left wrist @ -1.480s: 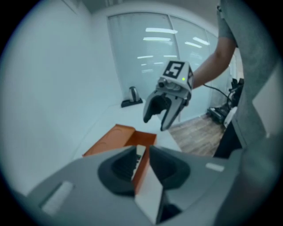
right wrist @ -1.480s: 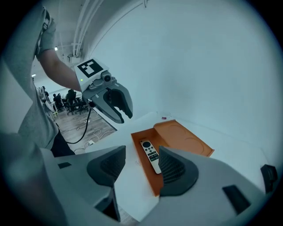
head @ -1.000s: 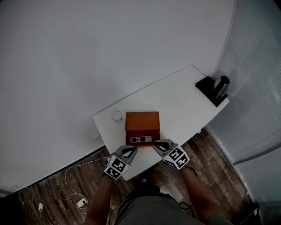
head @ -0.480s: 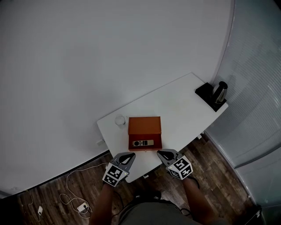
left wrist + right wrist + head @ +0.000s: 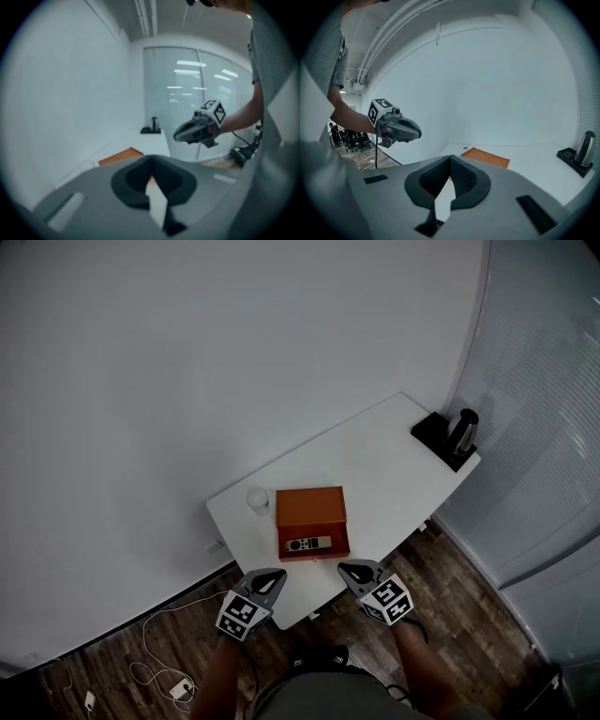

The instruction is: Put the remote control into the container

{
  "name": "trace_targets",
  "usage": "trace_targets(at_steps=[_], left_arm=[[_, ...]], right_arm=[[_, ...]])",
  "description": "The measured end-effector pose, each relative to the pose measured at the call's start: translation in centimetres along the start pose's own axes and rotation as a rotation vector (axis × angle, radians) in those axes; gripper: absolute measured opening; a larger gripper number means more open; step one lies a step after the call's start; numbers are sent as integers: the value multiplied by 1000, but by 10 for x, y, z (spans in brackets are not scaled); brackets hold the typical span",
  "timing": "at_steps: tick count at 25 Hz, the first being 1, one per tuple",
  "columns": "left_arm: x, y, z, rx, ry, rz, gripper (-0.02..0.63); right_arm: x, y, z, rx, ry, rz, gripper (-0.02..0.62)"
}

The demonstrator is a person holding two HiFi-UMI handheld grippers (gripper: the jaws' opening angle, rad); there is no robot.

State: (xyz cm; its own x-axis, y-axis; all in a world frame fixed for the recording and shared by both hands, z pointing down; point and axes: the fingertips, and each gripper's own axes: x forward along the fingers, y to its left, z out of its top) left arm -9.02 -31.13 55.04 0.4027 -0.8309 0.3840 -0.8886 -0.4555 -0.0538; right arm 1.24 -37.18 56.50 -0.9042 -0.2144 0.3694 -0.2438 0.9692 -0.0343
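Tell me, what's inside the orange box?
A remote control lies inside the orange box, near the edge closest to the person. Nothing else shows in it. Anything under the remote is covered.

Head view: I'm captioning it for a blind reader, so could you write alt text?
A remote control lies in an orange container on a white table. At the table's near edge a person holds the left tool and right tool, both shut and empty. A glass stands beside the container.

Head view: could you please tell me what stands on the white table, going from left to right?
On the table: glass → orange container → kettle.
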Motion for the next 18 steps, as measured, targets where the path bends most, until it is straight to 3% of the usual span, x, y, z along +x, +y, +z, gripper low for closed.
trace_targets(at_steps=[18], left_arm=[[-1, 18, -1, 17, -13, -53, -2]], right_arm=[[17, 5, -10, -28, 68, -22, 16]])
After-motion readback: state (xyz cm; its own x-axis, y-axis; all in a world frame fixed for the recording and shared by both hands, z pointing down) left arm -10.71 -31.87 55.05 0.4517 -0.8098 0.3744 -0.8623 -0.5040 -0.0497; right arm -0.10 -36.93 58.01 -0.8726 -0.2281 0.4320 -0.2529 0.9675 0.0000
